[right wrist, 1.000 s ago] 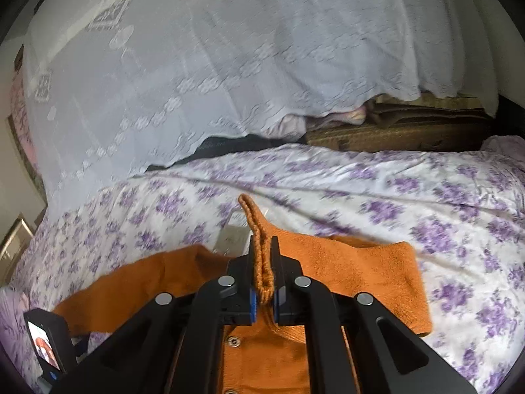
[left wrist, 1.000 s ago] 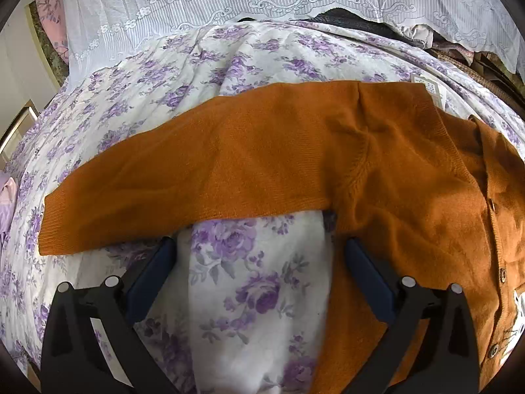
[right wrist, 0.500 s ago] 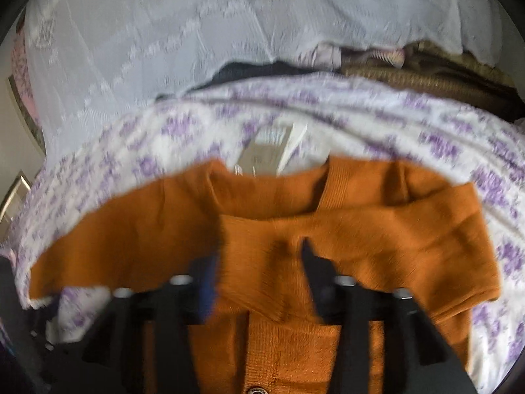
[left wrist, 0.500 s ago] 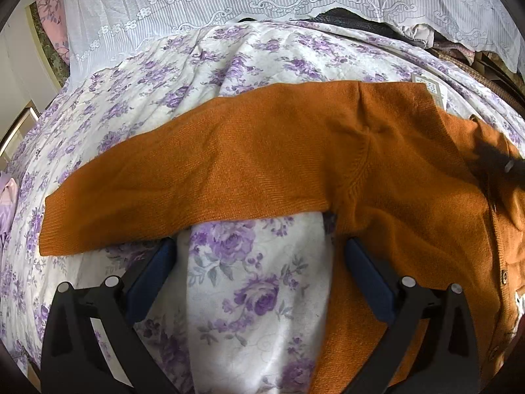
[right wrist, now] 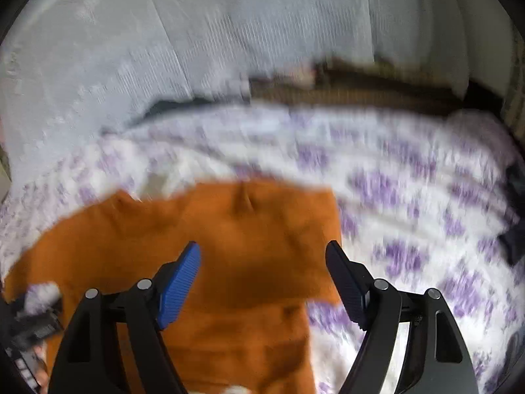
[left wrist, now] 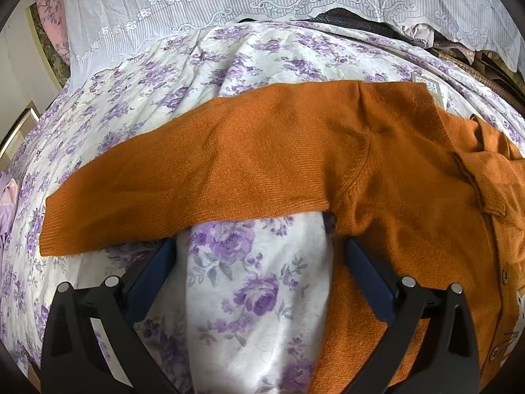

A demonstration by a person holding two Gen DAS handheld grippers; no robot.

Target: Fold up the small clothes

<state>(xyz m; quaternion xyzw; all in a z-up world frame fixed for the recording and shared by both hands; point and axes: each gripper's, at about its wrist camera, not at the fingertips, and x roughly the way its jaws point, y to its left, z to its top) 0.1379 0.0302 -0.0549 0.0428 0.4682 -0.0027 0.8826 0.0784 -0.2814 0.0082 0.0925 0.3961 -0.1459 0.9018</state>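
Just let go of the folded sleeve: right gripper (right wrist: 262, 264) jaws just opened, empty over orange cardigan (left wrist: 410, 170). Left gripper (left wrist: 259, 259) wide, other sleeve ahead; probably next to grab.

Open floral sheet (left wrist: 256, 282) at lower centre of the left view, orange cardigan (left wrist: 295, 164) spanning mid-frame, lace curtain (left wrist: 229, 3) closing the top, bare sheet right of the cardigan (right wrist: 256, 229) in the blurred right view.

left claw (left wrist: 259, 256) black frame, navy pads, right claw (right wrist: 262, 262) seemingly brighter blue, silver screws
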